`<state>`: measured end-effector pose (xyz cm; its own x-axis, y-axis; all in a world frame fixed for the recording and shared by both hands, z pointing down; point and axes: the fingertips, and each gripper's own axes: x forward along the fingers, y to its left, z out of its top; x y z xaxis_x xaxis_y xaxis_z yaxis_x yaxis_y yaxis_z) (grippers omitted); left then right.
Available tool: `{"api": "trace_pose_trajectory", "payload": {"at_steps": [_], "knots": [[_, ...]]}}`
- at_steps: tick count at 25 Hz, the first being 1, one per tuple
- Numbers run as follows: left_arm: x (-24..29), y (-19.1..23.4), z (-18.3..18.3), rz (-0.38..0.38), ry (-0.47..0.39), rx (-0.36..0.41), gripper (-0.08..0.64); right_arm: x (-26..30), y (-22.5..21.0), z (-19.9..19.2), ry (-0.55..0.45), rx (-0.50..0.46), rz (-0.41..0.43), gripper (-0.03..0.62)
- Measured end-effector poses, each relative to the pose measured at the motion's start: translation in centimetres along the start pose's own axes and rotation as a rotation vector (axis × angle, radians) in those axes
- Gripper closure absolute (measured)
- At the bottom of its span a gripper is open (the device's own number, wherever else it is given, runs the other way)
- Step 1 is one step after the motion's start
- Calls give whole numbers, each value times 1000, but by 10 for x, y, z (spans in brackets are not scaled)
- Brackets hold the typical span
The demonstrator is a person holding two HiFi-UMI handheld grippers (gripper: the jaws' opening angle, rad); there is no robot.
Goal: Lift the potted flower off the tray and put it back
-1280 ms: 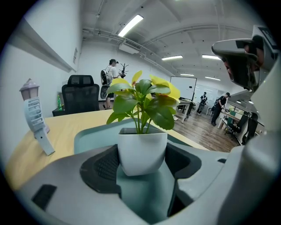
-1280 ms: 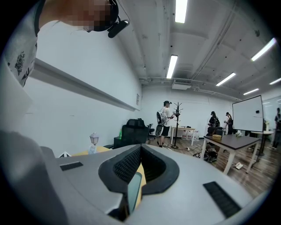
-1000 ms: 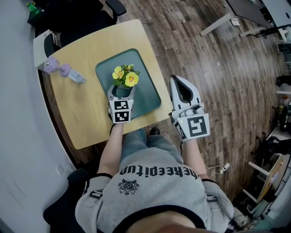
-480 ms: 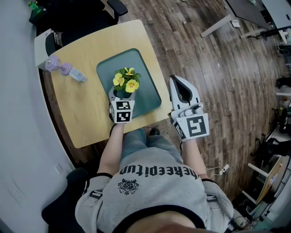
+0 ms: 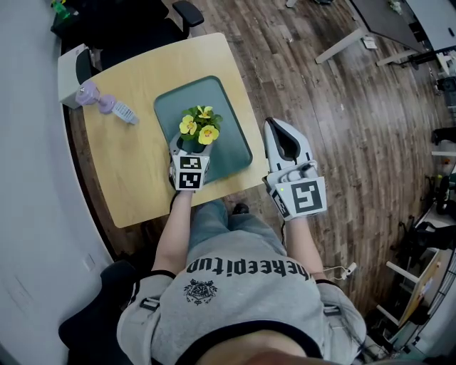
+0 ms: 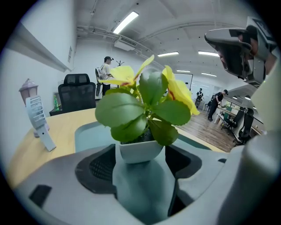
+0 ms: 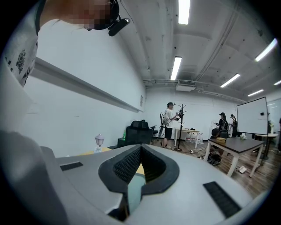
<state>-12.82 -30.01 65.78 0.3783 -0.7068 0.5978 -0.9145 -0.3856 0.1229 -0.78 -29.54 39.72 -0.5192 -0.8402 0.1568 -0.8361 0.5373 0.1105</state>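
The potted flower [image 5: 199,126], yellow blooms over green leaves in a small white pot [image 6: 138,150], stands over the near part of the teal tray [image 5: 229,140] on the light wooden table [image 5: 135,178]. My left gripper [image 5: 191,147] reaches in from the near side, and its pads touch both sides of the pot, so it is shut on it. I cannot tell whether the pot's base touches the tray [image 6: 88,132]. My right gripper [image 5: 280,130] hangs off the table's right edge over the floor, jaws shut on nothing [image 7: 139,151].
A lavender lantern-shaped ornament [image 5: 88,93] and a white ribbed piece [image 5: 122,112] lie at the table's far left. A white box [image 5: 70,70] stands at the far left corner, with a black chair [image 5: 142,21] behind it. Wooden floor lies to the right.
The flower now sits a little closer to my left gripper's marker cube and slightly nearer me over the tray. The right gripper has held still.
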Motion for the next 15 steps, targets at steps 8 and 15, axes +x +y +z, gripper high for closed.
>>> {"api": "trace_pose_trajectory", "payload": {"at_steps": [8,15], "knots": [[-43,-4,5,26,-52,-4,224,-13,17,9,-39,4,55,589],[-103,8,14,146,-135,-28,409,-21,46,23,-90,12,134,589]]}}
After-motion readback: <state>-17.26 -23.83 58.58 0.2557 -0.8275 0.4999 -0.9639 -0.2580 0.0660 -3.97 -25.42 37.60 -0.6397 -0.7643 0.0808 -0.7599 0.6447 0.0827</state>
